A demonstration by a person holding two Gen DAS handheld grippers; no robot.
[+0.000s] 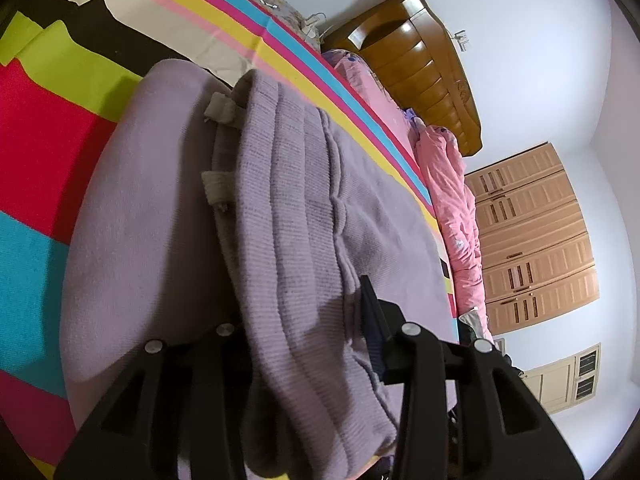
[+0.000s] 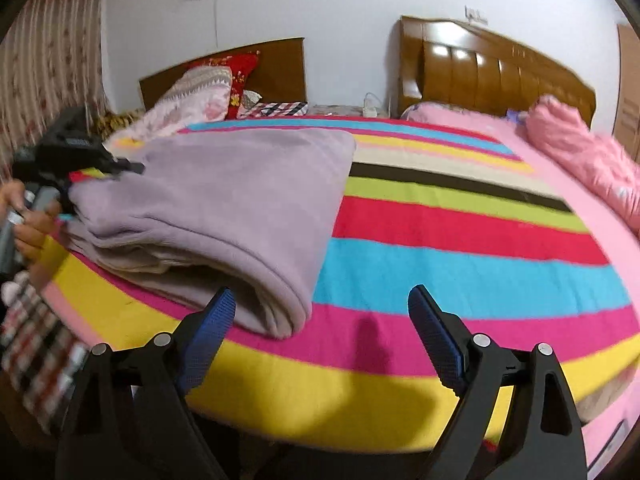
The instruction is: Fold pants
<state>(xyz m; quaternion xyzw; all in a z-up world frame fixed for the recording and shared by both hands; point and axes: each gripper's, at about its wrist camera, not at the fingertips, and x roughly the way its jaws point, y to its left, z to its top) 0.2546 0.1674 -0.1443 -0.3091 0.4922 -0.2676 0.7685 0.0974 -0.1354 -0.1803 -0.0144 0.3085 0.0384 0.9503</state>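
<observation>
Left gripper (image 1: pixel 304 344): fingers clamped on the ribbed waistband edge of the lilac pants (image 1: pixel 280 240); fabric bunched between them. Seen from the right wrist view, this gripper sits at 9 o'clock, at the far end of the garment.

Right gripper (image 2: pixel 320 320): blue-padded fingers spread wide, holding nothing, just off the folded corner of the pants.

Pants lie folded in layers on the striped bedspread (image 2: pixel 460 248), left of centre. Pink quilt (image 2: pixel 580 152) at 2 o'clock.

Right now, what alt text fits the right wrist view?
Folded lilac pants lie on a striped blanket. The right tool hovers open and empty beside them; the left tool meets their far edge.
</observation>
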